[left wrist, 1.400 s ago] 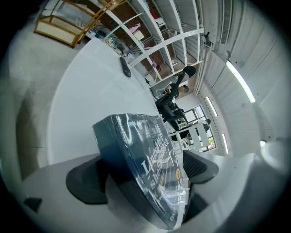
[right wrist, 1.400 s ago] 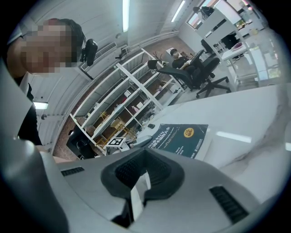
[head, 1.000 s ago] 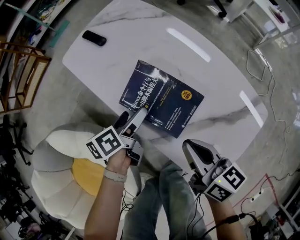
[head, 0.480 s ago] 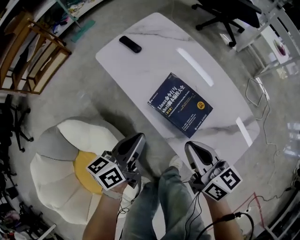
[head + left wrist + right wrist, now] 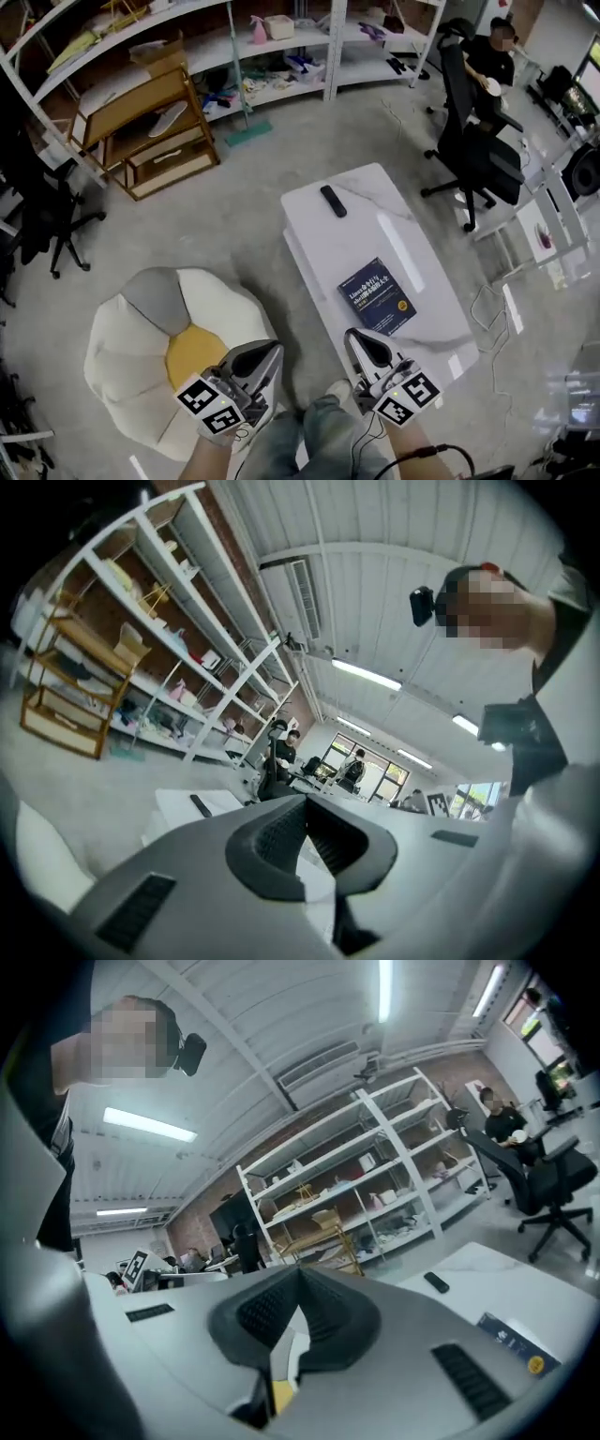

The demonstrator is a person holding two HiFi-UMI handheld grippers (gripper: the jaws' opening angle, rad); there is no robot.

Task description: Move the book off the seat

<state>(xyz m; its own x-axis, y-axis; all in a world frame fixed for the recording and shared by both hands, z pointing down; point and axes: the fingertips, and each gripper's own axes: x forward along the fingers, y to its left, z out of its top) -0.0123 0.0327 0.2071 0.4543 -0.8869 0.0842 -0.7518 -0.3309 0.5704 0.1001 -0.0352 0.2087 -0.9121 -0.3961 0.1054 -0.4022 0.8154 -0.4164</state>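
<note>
Nearest the person, L gripper point(image 5: 267, 354) & R gripper point(image 5: 359, 339) hang short of the dark-blue softcover book point(image 5: 377, 296), both w/ jaws fully closed, nothing in them. L was wide open at the book's near corner a sec ago and has since shut & pulled back. Book lies flat on the white marble-look worktop point(image 5: 337, 244), well right of the cream petal-shaped seat w/ yellow centre point(image 5: 131, 337), black remote point(image 5: 333, 201) beyond it, so the task looks done.
</note>
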